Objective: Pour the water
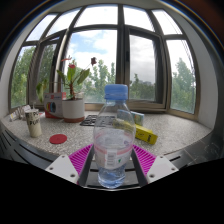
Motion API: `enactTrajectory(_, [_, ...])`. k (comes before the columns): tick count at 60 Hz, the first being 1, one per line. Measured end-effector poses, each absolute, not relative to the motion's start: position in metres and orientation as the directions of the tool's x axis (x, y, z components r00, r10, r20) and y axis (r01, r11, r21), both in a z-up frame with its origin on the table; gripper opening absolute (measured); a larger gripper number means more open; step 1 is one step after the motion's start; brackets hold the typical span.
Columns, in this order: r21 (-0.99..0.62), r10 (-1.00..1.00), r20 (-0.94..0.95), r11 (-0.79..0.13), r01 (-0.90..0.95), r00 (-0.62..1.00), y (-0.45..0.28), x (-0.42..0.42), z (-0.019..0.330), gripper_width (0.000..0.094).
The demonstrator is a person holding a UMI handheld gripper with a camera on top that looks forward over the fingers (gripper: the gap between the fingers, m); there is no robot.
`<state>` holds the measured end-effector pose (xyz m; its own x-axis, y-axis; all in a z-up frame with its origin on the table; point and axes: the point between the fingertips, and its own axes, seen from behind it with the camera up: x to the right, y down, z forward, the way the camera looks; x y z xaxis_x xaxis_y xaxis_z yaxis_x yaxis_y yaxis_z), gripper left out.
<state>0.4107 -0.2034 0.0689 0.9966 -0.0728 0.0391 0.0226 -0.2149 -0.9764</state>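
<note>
- Magenta ridged pads (82, 158) on the inner faces of the gripper (113, 163) fingers, set apart, one on each side of the water bottle (114, 135).
- Clear plastic water bottle, upright between the fingers, pale blue cap on top, label band around the middle, lower body ribbed; pads very close against its sides, firm pressing not confirmable.
- White finger plates at the outer side of each pad, flanking the bottle base.
- Speckled stone sill (170, 130), running left and right behind the bottle, beneath the windows.
- Yellow-green flat packet (146, 134), lying on the sill just right of the bottle.
- Small dark keyboard-like item (91, 120), on the sill just behind the bottle's left side; details too small to tell.
- Round red lid or coaster (58, 139), flat on the sill left of the bottle.
- White plant pot (73, 108), farther left and behind the bottle, holding a leafy plant (73, 78) with reddish parts.
- Small pale cup (35, 126), left of the red disc, with thin items standing in it.
- Bay of dark-framed windows (122, 60), curving behind everything, well beyond the bottle.
- Green trees and a bright cloudy sky, visible through the glass.
</note>
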Motion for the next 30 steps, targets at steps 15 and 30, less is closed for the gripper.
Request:
enactTrajectory(15, [-0.985,-0.102,0.032,-0.175,0.014,0.994,-0.198,0.415,0.070,0.0368])
enactTrajectory(30, [-0.982,-0.201,0.088,-0.181,0.051,0.976,-0.201,0.423,0.086,0.0315])
